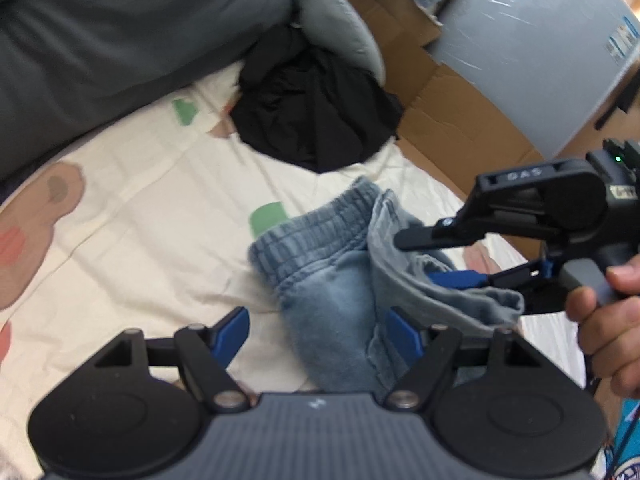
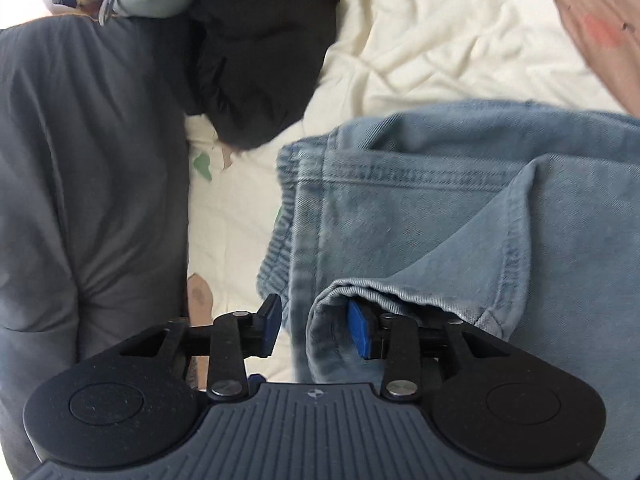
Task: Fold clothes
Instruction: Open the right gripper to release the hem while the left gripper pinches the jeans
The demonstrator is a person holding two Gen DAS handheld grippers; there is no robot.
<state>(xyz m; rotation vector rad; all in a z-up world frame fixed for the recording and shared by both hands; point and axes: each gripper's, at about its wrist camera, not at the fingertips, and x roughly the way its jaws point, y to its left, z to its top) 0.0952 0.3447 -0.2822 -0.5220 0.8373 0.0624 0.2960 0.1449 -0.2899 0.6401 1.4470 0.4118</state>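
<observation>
Reaching in from the right side of the left wrist view, the right gripper is held level by a hand wrapped round its handle, fingers curled under. Its two fingers stand apart, a flap of the blue denim garment draped over the lower blue pad; in its own view the right gripper shows one pad tucked under a hem fold and the other bare, so it is spread, not pinching. The left gripper points forward, low over the same garment, fingers wide apart with cloth lying between them, gripping nothing. One denim garment lies bunched on the cream printed bedsheet, its elastic waistband toward the far side. Beyond it sits one black garment, one grey puffy jacket, one dark grey cover and flattened cardboard.
</observation>
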